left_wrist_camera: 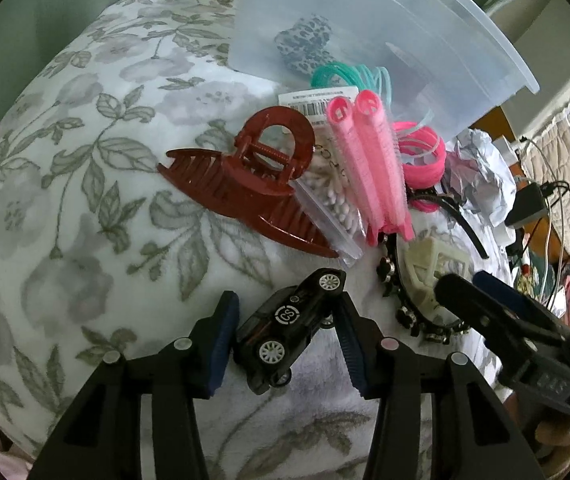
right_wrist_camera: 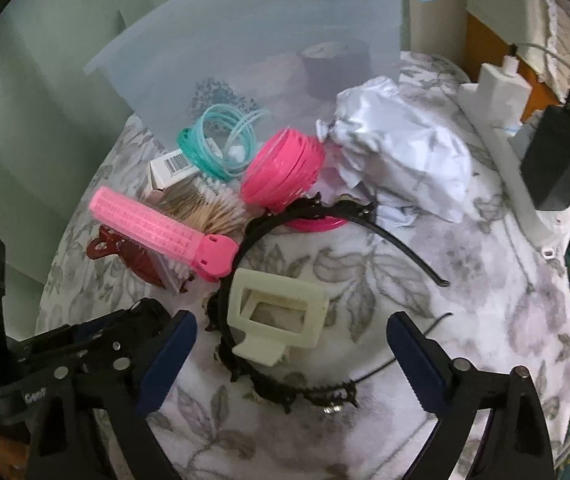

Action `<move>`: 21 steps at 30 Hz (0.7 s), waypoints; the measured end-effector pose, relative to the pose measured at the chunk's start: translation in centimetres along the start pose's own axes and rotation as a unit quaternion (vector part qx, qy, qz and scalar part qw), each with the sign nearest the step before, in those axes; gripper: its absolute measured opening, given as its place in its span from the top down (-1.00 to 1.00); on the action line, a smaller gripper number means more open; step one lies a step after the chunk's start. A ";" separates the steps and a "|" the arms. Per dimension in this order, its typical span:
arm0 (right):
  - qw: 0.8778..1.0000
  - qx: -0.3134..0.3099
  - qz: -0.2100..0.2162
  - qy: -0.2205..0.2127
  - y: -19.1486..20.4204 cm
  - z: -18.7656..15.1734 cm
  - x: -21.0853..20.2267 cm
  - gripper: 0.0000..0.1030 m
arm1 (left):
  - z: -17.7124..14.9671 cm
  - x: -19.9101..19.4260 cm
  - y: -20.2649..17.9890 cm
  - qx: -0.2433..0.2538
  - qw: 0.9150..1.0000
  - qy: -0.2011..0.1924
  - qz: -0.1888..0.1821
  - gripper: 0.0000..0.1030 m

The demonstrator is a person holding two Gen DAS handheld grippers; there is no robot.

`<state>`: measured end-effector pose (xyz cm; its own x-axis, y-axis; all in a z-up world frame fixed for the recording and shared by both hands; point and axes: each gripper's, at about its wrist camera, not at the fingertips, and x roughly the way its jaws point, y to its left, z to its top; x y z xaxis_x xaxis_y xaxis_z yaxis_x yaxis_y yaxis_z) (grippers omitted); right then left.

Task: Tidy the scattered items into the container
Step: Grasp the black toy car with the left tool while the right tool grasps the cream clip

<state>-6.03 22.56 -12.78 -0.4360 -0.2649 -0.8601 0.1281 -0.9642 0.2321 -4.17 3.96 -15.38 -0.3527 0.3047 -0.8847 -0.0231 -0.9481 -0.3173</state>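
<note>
Toy car (left_wrist_camera: 291,326) between left jaws, apparently clamped, tilted.

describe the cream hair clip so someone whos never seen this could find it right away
On the floral blanket, in front of the clear plastic container, a black headband curves round. The cream hair clip lies inside its arc, before the open right tool: the only pale, boxy rectangular frame among pink and dark-red pieces.

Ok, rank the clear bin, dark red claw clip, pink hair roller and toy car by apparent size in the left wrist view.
1. Clear bin, largest
2. Dark red claw clip
3. Pink hair roller and toy car: they look similar, and the car sits nearest the camera, so I won't rank them.
</note>
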 end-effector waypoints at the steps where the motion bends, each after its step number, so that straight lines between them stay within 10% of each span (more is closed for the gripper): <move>1: 1.000 0.001 -0.001 0.002 0.0 0.0 0.1 -0.85 | 0.0 0.0 -0.2 0.003 1.000 0.001 0.000 0.02; 21: 0.999 0.021 -0.023 0.015 -1.1 0.2 1.4 -0.21 | -0.2 -0.2 -1.7 0.000 1.000 0.009 -0.026 0.01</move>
<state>-6.97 23.20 -14.17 -0.4128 -0.2200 -0.8839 0.0709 -0.9752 0.2096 -3.89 5.56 -14.68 -0.3340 0.3560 -0.8727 -0.0408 -0.9305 -0.3640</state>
